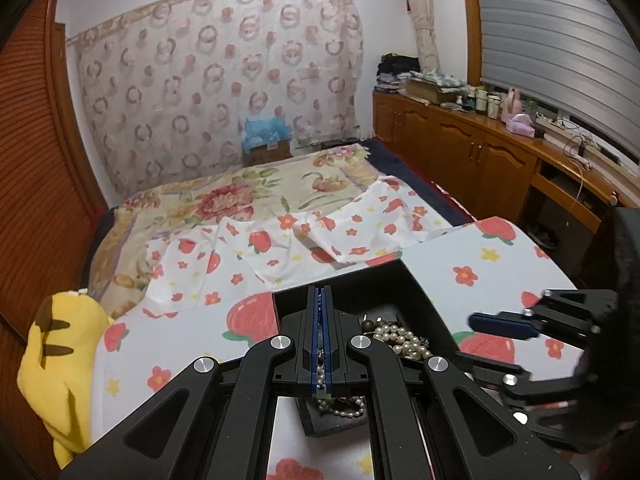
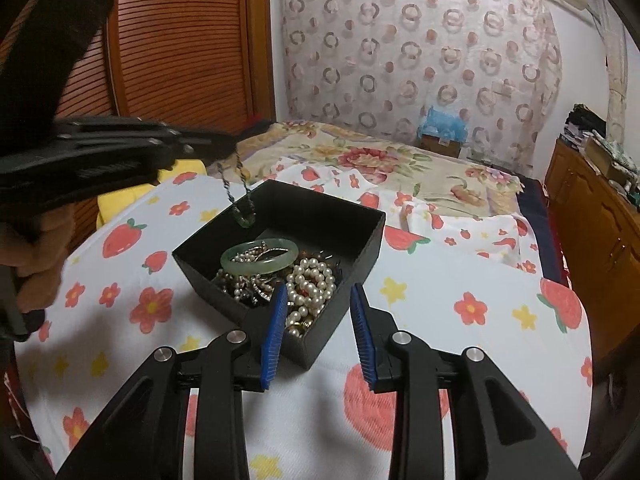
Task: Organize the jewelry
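A thin necklace (image 2: 236, 184) is pinched in the fully closed left tool (image 1: 320, 320) and hangs straight down, its green pendant (image 2: 245, 220) dangling just inside the far left corner of the black box (image 2: 340, 216) on the tabletop (image 2: 460, 352). The right tool (image 2: 318, 328) is held wide apart and empty over the box's near corner, nearer the pearls (image 2: 312, 284) and green bangle (image 2: 260, 256).

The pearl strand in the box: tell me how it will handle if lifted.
Probably floppy: the pearl strand lies in loose coils in the black box. It may snag, since it is heaped against other chains and the jade bangle. The smooth round beads could slip between the open right gripper's pads.
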The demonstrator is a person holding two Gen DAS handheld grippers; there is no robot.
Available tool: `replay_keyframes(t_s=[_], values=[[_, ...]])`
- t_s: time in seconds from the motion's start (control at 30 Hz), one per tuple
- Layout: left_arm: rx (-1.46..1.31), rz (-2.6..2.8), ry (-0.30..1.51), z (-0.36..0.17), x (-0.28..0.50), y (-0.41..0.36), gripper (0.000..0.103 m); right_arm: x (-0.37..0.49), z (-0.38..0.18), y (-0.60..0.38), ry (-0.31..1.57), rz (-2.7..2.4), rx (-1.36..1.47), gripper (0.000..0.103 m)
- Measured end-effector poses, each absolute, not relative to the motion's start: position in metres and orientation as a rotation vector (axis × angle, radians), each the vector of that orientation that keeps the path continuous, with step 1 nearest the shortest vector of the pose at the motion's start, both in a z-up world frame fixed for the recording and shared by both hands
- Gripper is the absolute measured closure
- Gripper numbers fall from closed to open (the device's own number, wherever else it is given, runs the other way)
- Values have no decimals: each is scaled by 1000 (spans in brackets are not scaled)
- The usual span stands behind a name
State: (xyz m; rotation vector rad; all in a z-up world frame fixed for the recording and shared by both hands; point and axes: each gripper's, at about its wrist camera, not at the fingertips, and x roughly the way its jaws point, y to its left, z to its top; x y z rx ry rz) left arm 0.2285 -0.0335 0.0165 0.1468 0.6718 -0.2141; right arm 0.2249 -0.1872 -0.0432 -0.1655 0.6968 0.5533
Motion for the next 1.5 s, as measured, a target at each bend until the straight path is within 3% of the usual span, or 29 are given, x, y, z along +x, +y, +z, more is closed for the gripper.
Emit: replay_keyframes(t_s=[0.33, 0.43, 0.53, 0.6, 0.7, 0.8, 0.87, 0.97, 1.07, 1.5], values=[[124, -193, 690, 7, 226, -36, 102, 213, -45, -193, 692, 545, -146, 68], [114, -190, 691, 5, 220, -33, 95, 206, -46, -196, 686, 536, -132, 68], [107, -186, 681, 5, 211, -31, 80, 197, -44, -199, 677, 523, -115, 68], [104, -185, 675, 4, 203, -31, 57, 192, -42, -201, 670, 516, -103, 68], [101, -168, 647, 6, 186, -30, 26, 181, -36, -203, 652, 499, -85, 59], [99, -164, 624, 7, 168, -29, 12, 170, -30, -206, 633, 478, -69, 50], [101, -152, 613, 6, 156, -29, 8, 161, -25, -210, 613, 454, -53, 33], [96, -129, 606, 4, 138, -26, 8, 143, -17, -217, 570, 417, -21, 15], [80, -122, 607, 1, 123, -22, 8, 131, -11, -219, 537, 385, -18, 3], [50, -77, 597, -7, 89, -11, 8, 110, -12, -221, 502, 320, -6, 3]])
